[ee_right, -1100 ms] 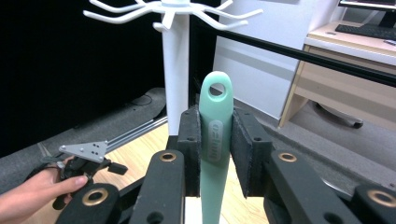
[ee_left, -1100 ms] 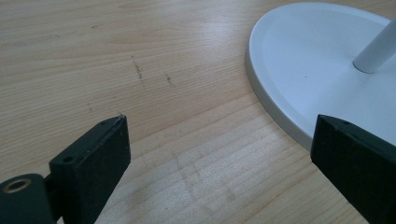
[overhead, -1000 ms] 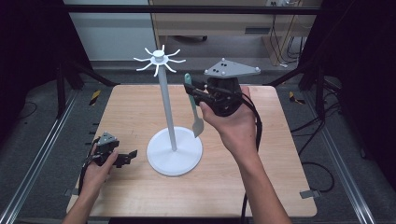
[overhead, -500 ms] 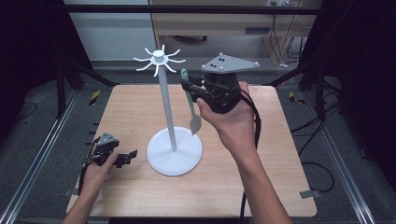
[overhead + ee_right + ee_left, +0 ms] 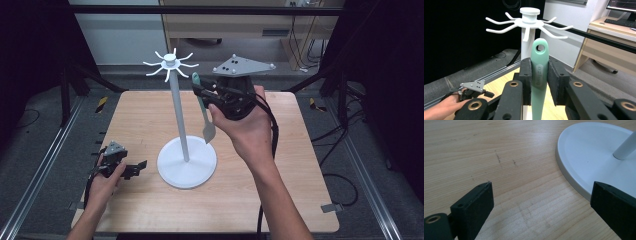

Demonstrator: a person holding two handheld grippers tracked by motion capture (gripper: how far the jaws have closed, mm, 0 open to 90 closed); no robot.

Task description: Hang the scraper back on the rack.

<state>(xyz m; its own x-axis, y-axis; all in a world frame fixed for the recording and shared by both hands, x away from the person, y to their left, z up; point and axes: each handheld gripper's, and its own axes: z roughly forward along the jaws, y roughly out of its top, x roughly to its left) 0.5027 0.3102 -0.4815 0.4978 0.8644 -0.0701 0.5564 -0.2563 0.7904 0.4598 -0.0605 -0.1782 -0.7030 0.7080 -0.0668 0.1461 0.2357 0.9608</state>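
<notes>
My left gripper point(image 5: 131, 167) rests low on the wooden table point(image 5: 280, 200) at its left edge, jaws spread wide with nothing between them, the stand's round white base point(image 5: 594, 155) just beside the right jaw. At the table's middle the white hook stand point(image 5: 178, 115) rises to its ring of curved hooks point(image 5: 529, 23). My right gripper point(image 5: 202, 92) is raised near that top — jaws clamped on the handle of a mint-green spatula point(image 5: 539, 75), hanging hole up, just below the hooks, its blade point(image 5: 208, 131) hanging above the base.
</notes>
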